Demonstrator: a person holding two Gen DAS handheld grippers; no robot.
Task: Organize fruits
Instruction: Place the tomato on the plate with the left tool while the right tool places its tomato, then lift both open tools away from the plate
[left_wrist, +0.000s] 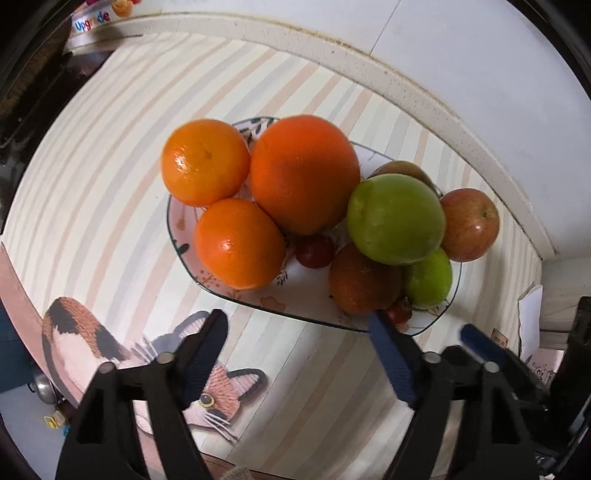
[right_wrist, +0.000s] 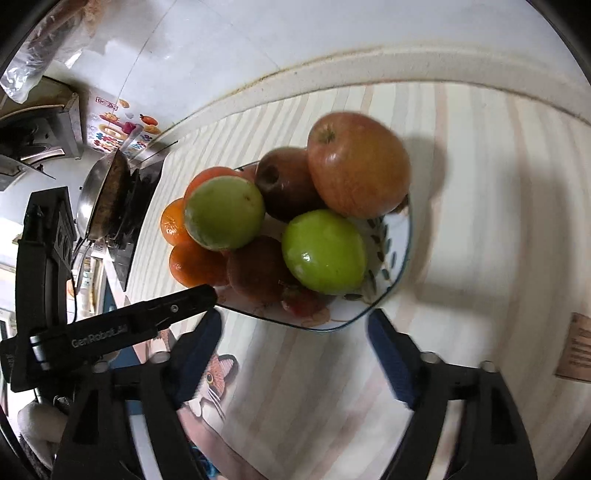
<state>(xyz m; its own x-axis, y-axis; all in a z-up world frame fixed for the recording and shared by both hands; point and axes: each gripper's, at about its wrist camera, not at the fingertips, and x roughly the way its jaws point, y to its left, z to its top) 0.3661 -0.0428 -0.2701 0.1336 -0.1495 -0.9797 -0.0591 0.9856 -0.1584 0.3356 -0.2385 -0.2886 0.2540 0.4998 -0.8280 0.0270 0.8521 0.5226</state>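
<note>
Both tongs — left (left_wrist: 297, 354), right (right_wrist: 293, 352) — wide, empty, angled down over fruit plate (left_wrist: 173, 221).

A small red fruit (left_wrist: 399, 312) is mostly hidden behind a gripper finger (left_wrist: 391, 354), perhaps a strawberry. The cat print (left_wrist: 218, 398) is partly covered by the left gripper (left_wrist: 299, 354).
</note>
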